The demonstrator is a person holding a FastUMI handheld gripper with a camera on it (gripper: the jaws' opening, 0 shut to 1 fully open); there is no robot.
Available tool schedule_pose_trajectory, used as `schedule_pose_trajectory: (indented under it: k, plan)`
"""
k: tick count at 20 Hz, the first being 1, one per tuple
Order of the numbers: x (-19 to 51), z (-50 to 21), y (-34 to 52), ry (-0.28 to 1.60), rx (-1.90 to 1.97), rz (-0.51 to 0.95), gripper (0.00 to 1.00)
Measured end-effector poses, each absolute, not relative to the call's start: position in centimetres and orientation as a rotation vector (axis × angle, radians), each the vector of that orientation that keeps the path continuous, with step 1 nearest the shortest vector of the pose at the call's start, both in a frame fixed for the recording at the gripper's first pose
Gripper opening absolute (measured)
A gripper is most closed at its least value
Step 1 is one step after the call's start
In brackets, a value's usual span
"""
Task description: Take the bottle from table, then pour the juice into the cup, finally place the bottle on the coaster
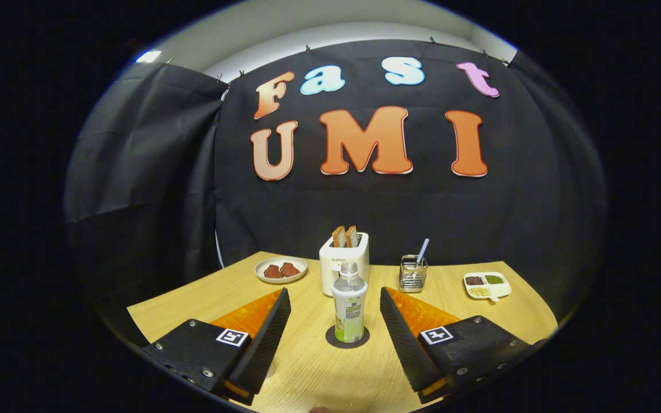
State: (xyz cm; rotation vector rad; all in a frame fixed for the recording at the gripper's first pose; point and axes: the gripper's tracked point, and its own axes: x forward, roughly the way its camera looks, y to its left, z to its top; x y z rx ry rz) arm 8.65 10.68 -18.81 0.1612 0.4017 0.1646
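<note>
The bottle stands upright on the coaster, centred between the fingers and slightly ahead of the tips. The gripper is released, jaws wide, neither pad touching. The bottle's long axis is vertical; both fingers flank it evenly.

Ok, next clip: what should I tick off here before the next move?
1. Bottle upright: ok.
2. Bottle standing on the coaster: ok.
3. Gripper open, jaws either side of the bottle with a gap on both sides: ok.
4. Bottle cap closed: cannot tell.
5. Pour done: cannot tell.
6. Toaster beyond the bottle, apart from it: ok.
</note>
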Motion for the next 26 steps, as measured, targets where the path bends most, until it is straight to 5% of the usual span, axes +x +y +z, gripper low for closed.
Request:
schedule_pose_trajectory:
  k: [11,26]
  plan:
    - [-1.4,-5.6,4.2,0.150,-0.030,-0.011,0.97]
    - [-8.7,-3.4,1.2,0.029,0.024,-0.095,0.97]
